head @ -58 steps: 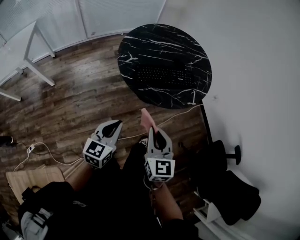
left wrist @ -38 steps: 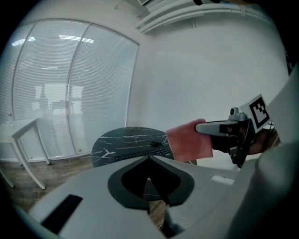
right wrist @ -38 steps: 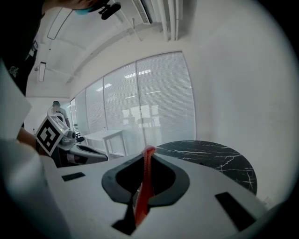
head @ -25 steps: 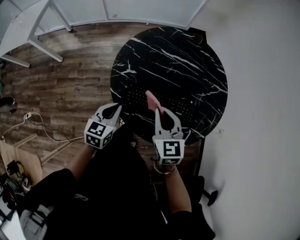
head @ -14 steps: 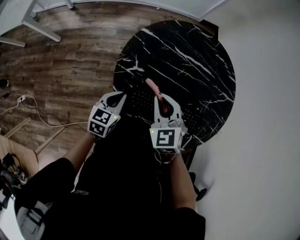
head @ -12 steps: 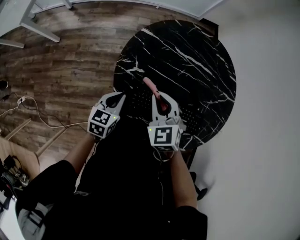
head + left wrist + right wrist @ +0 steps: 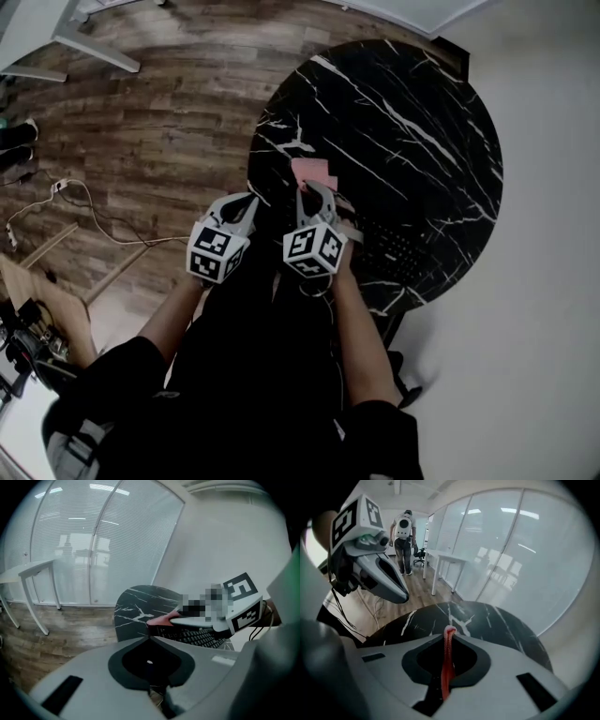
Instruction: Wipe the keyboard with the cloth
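Observation:
A black keyboard (image 7: pixel 392 242) lies on the near part of a round black marble table (image 7: pixel 412 122). My right gripper (image 7: pixel 314 190) is shut on a pink cloth (image 7: pixel 312 172), which sticks out past the fingertips over the keyboard's left end. I cannot tell if the cloth touches the keys. In the right gripper view the cloth (image 7: pixel 447 663) stands on edge between the jaws. My left gripper (image 7: pixel 246 202) hangs shut and empty at the table's near-left edge, beside the right one. From the left gripper view I see the keyboard (image 7: pixel 193 637) and the cloth (image 7: pixel 161 618).
Wood floor (image 7: pixel 159 122) lies left of the table, with cables (image 7: pixel 66 202) on it. A white wall (image 7: pixel 544 281) stands to the right. A white desk (image 7: pixel 446 557) and a person (image 7: pixel 403 534) are far behind the table in the right gripper view.
The person walked up to the table. My right gripper has moved left with the cloth, over the keyboard's left end, and closer to the left gripper. The cloth now shows its flat side.

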`<state>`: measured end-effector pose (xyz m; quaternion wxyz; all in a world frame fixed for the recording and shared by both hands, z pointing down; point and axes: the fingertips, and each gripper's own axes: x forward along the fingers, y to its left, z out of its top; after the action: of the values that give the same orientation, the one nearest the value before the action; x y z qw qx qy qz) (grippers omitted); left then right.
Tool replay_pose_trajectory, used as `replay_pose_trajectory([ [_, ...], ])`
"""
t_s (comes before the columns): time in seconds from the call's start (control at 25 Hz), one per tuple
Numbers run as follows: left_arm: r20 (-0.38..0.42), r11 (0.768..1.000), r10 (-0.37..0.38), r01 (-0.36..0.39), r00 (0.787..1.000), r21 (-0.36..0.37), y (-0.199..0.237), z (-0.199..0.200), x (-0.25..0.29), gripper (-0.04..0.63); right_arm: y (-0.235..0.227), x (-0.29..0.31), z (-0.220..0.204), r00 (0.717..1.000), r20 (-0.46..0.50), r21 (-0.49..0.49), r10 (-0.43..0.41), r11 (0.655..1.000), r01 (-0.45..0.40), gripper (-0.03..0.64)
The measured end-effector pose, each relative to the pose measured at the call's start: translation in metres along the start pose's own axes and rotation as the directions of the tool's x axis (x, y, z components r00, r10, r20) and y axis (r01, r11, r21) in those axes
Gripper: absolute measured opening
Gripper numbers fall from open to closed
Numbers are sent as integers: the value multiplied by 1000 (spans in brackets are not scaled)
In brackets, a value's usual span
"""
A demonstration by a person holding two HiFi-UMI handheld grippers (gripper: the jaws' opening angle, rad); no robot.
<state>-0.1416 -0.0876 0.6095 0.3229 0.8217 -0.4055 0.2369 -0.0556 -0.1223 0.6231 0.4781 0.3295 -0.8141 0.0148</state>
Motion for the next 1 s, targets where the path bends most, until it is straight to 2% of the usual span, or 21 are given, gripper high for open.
replay_pose_trajectory([
  [0.08,-14,1000,-8,8,1000,-7,-3,-6,3,0,12,10,-10,998,-26,73,59,996,-56,8],
  [0.28,-27,999,-32,32,999,-15,-11,-10,11,-1,14,16,-16,994,-13,247,106,964,-99,9],
  [0.4,-31,999,-38,37,999,-19,-16,-9,16,0,13,19,-17,990,5,312,141,940,-136,9],
  [0.76,-46,999,-41,40,998,-7,-25,-8,22,0,11,28,-17,979,18,367,203,910,-195,12],
  [1.0,-50,999,-43,43,998,1,-36,-9,24,0,12,22,-24,977,21,368,211,907,-204,14],
])
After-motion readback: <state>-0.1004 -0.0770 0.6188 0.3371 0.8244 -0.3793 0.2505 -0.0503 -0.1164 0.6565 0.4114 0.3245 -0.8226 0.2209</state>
